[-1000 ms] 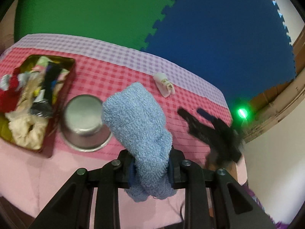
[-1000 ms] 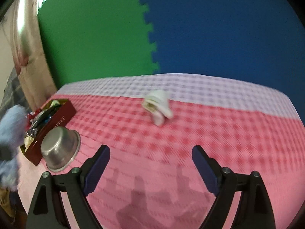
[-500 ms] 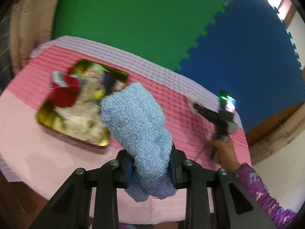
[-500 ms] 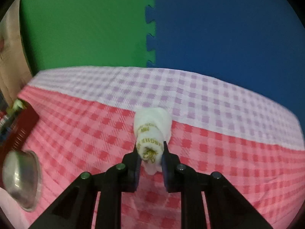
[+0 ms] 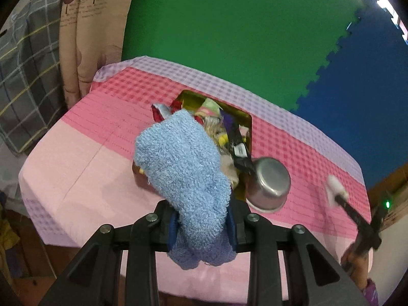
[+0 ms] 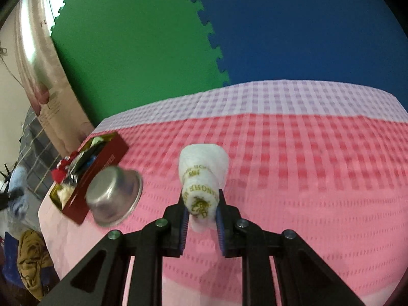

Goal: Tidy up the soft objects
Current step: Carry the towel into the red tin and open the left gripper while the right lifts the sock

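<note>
My left gripper (image 5: 202, 223) is shut on a fluffy light-blue sock (image 5: 182, 168), which stands up between the pads and hangs below them, over the near end of the red tin box (image 5: 246, 119). The box is full of soft items (image 5: 216, 125). My right gripper (image 6: 202, 215) is shut on a rolled white sock with gold lettering (image 6: 202, 176), lifted above the pink checked cloth. In the left wrist view the right gripper (image 5: 336, 195) shows at the far right with that white sock (image 5: 334, 186) at its tip.
A steel bowl (image 5: 269, 186) lies tipped beside the tin box (image 6: 102, 168) and shows again as the bowl (image 6: 112, 196) in the right wrist view. A curtain (image 5: 84, 38) and plaid fabric (image 5: 23, 76) stand left of the table. Green and blue foam mats form the back wall.
My left gripper has carried the blue sock leftward until it stands over the tin box. My right gripper went to the white sock, shut on it and raised it off the cloth.
</note>
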Available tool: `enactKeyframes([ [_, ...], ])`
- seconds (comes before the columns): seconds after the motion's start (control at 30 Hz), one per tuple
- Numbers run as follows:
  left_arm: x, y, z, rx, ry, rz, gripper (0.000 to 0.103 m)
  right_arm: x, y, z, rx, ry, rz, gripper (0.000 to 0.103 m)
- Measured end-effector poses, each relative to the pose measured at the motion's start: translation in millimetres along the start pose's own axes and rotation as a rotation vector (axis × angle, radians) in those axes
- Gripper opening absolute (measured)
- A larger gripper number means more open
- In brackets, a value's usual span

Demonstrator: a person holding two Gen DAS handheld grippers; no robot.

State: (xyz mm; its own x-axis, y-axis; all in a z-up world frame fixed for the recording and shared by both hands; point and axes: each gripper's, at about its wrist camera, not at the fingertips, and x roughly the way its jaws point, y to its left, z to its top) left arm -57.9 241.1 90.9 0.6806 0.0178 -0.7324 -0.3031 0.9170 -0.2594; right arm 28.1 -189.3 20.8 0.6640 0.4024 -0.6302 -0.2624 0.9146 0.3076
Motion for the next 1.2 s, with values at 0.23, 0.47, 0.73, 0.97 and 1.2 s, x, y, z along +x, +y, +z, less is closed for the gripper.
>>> enactKeyframes([
  [0.23,43.4,12.0,38.3,-0.102,-0.001,-0.058,0.028,9.0,4.2,-21.4,0.009,0.044,-0.012,0.019],
  [0.47,88.8,13.1,36.3,-0.156,0.03,-0.067,0.033,24.8,12.5,-24.1,-0.004,0.063,-0.013,0.019],
  [0.73,75.2,32.3,29.4,-0.244,-0.059,-0.01,0.094,28.8,12.3,-24.9,-0.017,0.07,-0.002,0.019],
  [0.97,23.3,16.6,23.0,-0.184,-0.164,0.049,0.1,28.9,11.0,-25.3,-0.019,0.068,0.004,0.019],
  [1.2,-22.0,-18.4,-30.4,-0.063,-0.18,0.159,0.1,21.3,2.6,-19.6,0.035,0.075,0.037,0.019],
])
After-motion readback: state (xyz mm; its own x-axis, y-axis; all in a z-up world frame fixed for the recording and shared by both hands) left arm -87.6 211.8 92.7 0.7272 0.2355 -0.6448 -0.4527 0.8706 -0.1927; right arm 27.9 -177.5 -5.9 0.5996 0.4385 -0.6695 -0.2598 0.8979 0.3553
